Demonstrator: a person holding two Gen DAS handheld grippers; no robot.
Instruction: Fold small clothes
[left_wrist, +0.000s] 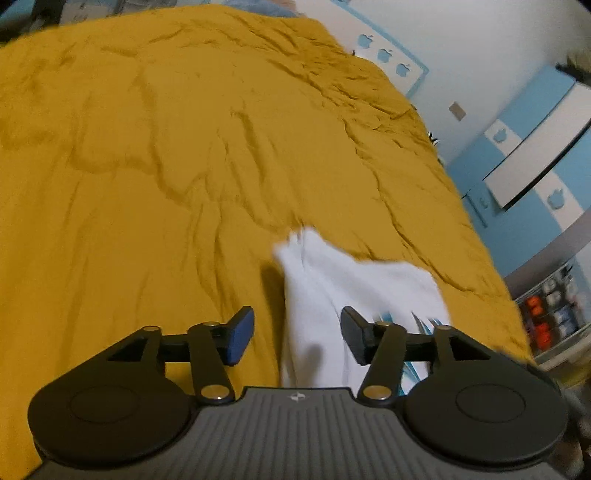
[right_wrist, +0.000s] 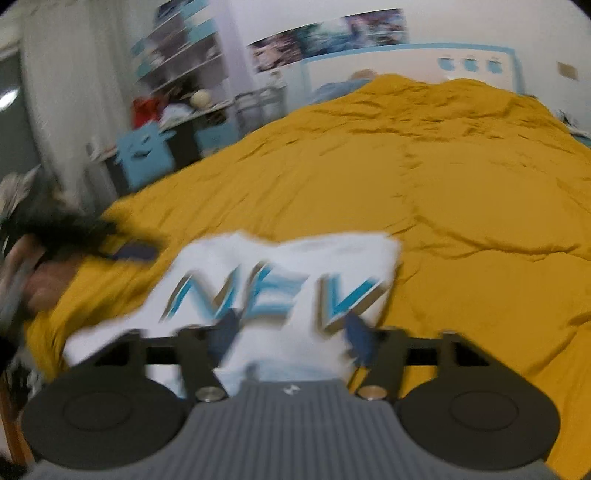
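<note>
A small white garment (left_wrist: 332, 295) with blue lettering (right_wrist: 273, 295) lies on the mustard-yellow bed cover (left_wrist: 166, 166), partly folded. My left gripper (left_wrist: 297, 334) is open just above the garment's left edge. White cloth shows in the gap, and the pads stand clear of it. My right gripper (right_wrist: 291, 336) is open too, wide over the garment's near edge below the letters, with cloth under the gap and nothing pinched. The right wrist view is blurred. At its left edge a hand (right_wrist: 40, 280) holds the other gripper beside the garment.
The yellow cover (right_wrist: 461, 221) spreads wide beyond and to the right of the garment. A white and blue headboard (right_wrist: 406, 62) stands at the far end. Shelves and a blue box (right_wrist: 147, 151) stand left of the bed, blue and white cabinets (left_wrist: 535, 129) and storage bins (left_wrist: 554, 314) on the other side.
</note>
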